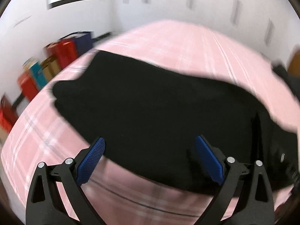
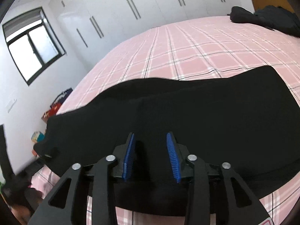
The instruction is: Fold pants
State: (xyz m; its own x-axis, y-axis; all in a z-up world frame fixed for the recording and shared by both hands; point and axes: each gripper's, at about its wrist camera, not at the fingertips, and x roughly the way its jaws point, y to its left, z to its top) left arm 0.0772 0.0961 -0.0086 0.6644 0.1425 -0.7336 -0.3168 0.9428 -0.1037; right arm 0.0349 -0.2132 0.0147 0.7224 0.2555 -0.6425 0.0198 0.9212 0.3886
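Note:
Black pants [image 1: 150,108] lie across a pink plaid bed sheet [image 1: 178,43]. In the left wrist view my left gripper [image 1: 149,142] is wide open, its blue pads [image 1: 91,159] just above the near edge of the pants, holding nothing. In the right wrist view the pants [image 2: 206,116] fill the middle of the frame, stretched left to right. My right gripper [image 2: 151,136] sits over their near edge, jaws partly open with a clear gap between the blue pads [image 2: 173,155]; dark cloth lies below and between them, not pinched.
Coloured boxes [image 1: 56,61] stand on the floor left of the bed. White wardrobe doors [image 2: 131,9] and a window [image 2: 31,45] lie beyond. Another dark garment [image 2: 266,18] lies at the far right corner of the bed [image 2: 187,46].

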